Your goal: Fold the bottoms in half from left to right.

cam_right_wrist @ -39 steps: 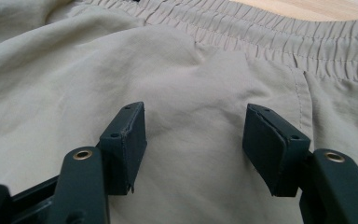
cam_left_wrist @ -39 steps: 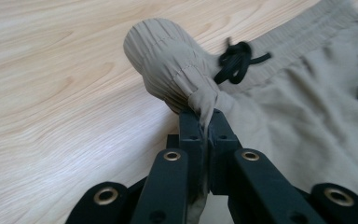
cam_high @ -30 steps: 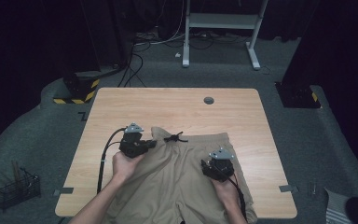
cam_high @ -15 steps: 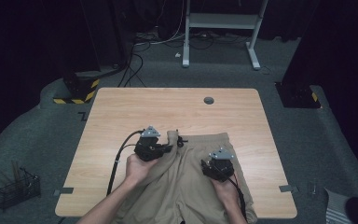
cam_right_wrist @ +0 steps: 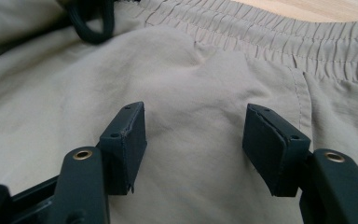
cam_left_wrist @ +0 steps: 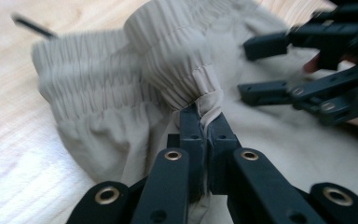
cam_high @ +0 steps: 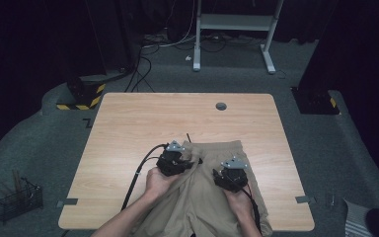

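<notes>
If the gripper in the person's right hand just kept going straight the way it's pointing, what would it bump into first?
Most likely the tan shorts. The right gripper has its fingers open just above the flat cloth, pointing toward the gathered waistband; depth is hard to judge.

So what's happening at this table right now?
A person is folding a pair of tan shorts on a wooden table, with a claw in each hand. The left claw is shut on a pinch of the elastic waistband, carrying that side over the rest of the fabric toward the right claw. The right claw is open, its jaws apart over the flat cloth just below the waistband, with nothing gripped between them.
</notes>
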`<act>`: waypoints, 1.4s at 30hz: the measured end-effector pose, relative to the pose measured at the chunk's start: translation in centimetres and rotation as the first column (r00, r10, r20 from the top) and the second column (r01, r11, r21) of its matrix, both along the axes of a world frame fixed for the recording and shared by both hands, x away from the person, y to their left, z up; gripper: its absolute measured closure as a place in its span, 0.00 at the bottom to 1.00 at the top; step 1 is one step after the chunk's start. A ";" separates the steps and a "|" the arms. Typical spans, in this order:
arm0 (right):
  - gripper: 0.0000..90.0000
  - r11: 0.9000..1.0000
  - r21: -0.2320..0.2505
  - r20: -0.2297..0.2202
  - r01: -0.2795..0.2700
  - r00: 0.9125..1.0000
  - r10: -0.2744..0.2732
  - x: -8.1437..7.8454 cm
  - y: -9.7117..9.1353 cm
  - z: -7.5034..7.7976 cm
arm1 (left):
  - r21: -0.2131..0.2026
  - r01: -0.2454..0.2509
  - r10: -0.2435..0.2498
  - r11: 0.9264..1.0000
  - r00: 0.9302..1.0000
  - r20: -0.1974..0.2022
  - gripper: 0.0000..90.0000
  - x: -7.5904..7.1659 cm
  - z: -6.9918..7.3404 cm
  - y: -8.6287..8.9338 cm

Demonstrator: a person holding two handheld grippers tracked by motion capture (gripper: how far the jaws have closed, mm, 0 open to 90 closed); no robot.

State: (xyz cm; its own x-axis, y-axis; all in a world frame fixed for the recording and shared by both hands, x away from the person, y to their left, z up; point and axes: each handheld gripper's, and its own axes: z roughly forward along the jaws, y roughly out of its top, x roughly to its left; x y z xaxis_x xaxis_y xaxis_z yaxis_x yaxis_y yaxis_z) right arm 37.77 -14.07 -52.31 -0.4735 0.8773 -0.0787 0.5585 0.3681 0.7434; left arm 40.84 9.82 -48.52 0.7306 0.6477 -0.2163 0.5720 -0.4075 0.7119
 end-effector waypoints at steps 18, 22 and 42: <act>0.42 0.999 0.044 -0.044 0.005 0.999 -0.003 1.5 2.2 -0.1 | 0.124 -0.089 0.088 0.988 0.996 0.011 0.98 2.3 -2.3 2.3; 0.42 0.999 0.044 -0.043 0.007 0.999 -0.005 2.6 3.9 -0.1 | 0.165 -0.123 0.117 0.979 0.992 0.047 0.98 3.1 -2.3 3.5; 0.41 0.999 0.032 -0.049 -0.009 0.999 0.011 2.0 0.6 1.4 | 0.058 -0.186 0.184 0.981 0.982 0.047 0.98 3.6 -1.2 6.4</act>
State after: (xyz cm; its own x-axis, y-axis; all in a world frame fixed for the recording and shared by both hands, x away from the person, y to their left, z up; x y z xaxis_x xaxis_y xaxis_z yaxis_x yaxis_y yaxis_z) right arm 39.75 -13.46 -50.95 -0.4848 0.8742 -0.0274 0.5909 0.3505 0.7266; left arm 44.43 16.20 -49.73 0.6041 0.7837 -0.1443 0.6125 -0.3408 0.7132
